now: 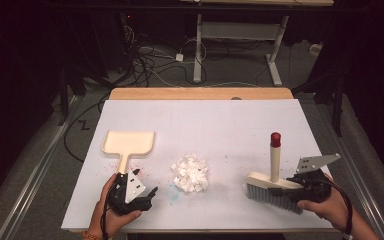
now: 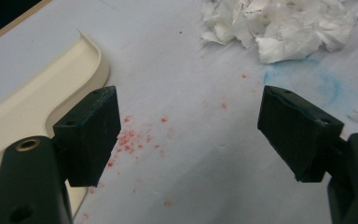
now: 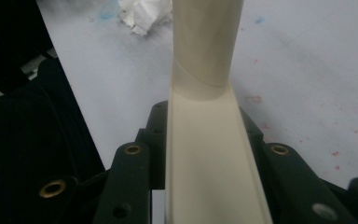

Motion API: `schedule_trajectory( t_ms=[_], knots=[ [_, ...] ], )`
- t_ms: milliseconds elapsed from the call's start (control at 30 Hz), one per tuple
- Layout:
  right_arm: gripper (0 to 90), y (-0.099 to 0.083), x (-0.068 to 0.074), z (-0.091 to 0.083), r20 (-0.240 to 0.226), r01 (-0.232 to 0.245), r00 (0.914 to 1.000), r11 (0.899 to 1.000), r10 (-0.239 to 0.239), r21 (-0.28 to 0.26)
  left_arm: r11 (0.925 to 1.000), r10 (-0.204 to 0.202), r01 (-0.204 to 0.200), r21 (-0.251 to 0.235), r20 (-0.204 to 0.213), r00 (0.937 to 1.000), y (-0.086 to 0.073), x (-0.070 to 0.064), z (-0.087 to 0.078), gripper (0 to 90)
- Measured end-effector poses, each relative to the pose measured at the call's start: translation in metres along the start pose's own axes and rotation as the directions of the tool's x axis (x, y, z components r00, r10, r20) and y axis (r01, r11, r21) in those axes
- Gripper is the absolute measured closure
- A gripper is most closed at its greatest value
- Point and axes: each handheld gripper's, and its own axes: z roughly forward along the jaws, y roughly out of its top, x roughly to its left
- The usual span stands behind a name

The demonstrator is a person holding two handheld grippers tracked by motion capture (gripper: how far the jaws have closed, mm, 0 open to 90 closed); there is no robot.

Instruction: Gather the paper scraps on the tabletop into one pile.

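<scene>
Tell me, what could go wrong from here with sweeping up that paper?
The left gripper is open beside the dustpan, not holding it, so the pan may slide when paper scraps get pushed in. The right gripper clamps the brush by its head's end, so it may twist.

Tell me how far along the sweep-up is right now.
Done: the right gripper is shut on the brush, clamping its cream back. In hand: the left gripper sits open at the dustpan handle end, with nothing between its jaws. Left: the pile of white paper scraps lies unswept mid-table between dustpan and brush; the dustpan looks empty.
</scene>
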Motion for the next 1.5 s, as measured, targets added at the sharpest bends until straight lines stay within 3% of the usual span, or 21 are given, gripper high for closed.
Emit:
schedule_trajectory(
  t_ms=[133,233,367,433,533,567,633,733,833,867,967,1000,1100,1200,1267,1333,1367,1400,1467,1500],
  knots=[
    [64.3,0.009,-0.024,0.012,-0.009,-0.042,0.999,0.998,0.043,0.047,1.0,0.003,-0.003,0.002,0.007,1.0,0.001,0.0,0.003,20.3],
    [58.9,0.018,-0.041,0.02,0.011,-0.06,0.9982,0.995,0.059,0.084,1.0,0.002,-0.002,0.005,0.011,0.9999,0.001,0.001,0.004,20.3],
    [45.7,0.025,-0.068,0.026,0.053,-0.115,0.9924,0.99,0.111,0.08,1.0,-0.001,0.001,-0.002,0.017,0.9999,0.002,0.002,0.005,20.3],
    [40.6,0.026,-0.076,0.028,0.081,-0.102,0.9922,0.991,0.095,0.091,1.0,0.0,0.0,0.0,0.019,0.9998,0.002,0.002,0.006,20.3],
    [36.7,0.025,-0.084,0.03,0.08,-0.077,0.9944,0.992,0.069,0.099,1.0,0.006,-0.006,0.005,0.026,0.9996,0.004,0.003,0.01,20.3],
    [36.9,0.024,-0.085,0.031,0.107,-0.072,0.9924,0.991,0.061,0.111,0.9999,0.009,-0.009,0.006,0.029,0.9995,0.004,0.003,0.011,20.3],
    [39.3,0.024,-0.086,0.03,0.21,-0.047,0.9773,0.994,0.026,0.099,0.9998,0.017,-0.018,0.008,0.031,0.9994,0.006,0.002,0.012,20.3],
    [35.2,0.026,-0.085,0.029,0.259,-0.044,0.9656,0.996,0.022,0.083,0.9995,0.029,-0.029,0.011,0.032,0.9991,0.006,0.0,0.012,20.3],
    [35.3,0.028,-0.077,0.028,0.348,0.024,0.9362,0.997,-0.048,0.074,0.9997,0.024,-0.024,0.004,0.028,0.9993,0.005,0.0,0.01,20.3],
    [35.3,0.028,-0.075,0.027,0.363,0.038,0.9301,0.998,-0.055,0.054,0.9997,0.023,-0.023,0.004,0.024,0.9994,0.005,0.001,0.009,20.3],
    [34.5,0.027,-0.071,0.025,0.363,0.054,0.9302,0.998,-0.055,0.014,0.9999,0.016,-0.016,-0.004,0.02,0.9997,0.005,0.002,0.007,20.3],
    [34.5,0.026,-0.064,0.021,0.402,0.091,0.9127,0.995,-0.072,-0.027,0.9999,0.012,-0.012,-0.009,0.017,0.9998,0.005,0.002,0.006,20.3],
    [32.5,0.024,-0.051,0.012,0.446,0.159,0.8906,0.98,-0.09,-0.12,0.9998,0.005,-0.005,-0.021,0.006,1.0,0.006,0.003,0.005,20.3],
    [28.9,0.021,-0.038,0.003,0.478,0.197,0.8753,0.956,-0.071,-0.218,0.9996,0.002,-0.002,-0.03,0.0,1.0,0.006,0.003,0.004,19.8],
    [26.6,0.017,-0.029,-0.002,0.482,0.21,0.8742,0.941,-0.058,-0.267,0.9992,0.001,-0.001,-0.039,-0.001,1.0,0.007,0.003,0.002,19.7],
    [25.9,0.013,-0.021,-0.004,0.503,0.221,0.8634,0.926,-0.041,-0.305,0.9988,0.003,-0.004,-0.048,-0.012,0.9999,0.007,0.003,0.001,19.5],
    [24.4,0.01,-0.017,-0.005,0.514,0.22,0.8574,0.923,-0.028,-0.317,0.9985,0.002,-0.003,-0.054,-0.012,0.9999,0.007,0.003,-0.001,19.5],
    [24.4,0.01,-0.017,-0.005,0.514,0.22,0.8574,0.923,-0.028,-0.317,0.9985,0.002,-0.003,-0.054,-0.012,0.9999,0.007,0.003,-0.001,19.5],
    [22.4,0.001,-0.006,-0.007,0.549,0.235,0.8356,0.913,-0.015,-0.333,0.9977,0.005,-0.006,-0.067,-0.012,0.9999,0.007,0.002,-0.003,19.4],
    [21.1,-0.003,-0.003,-0.008,0.549,0.224,0.8361,0.91,0.003,-0.348,0.9974,0.005,-0.006,-0.072,-0.013,0.9999,0.007,0.002,-0.003,19.4]
  ],
)
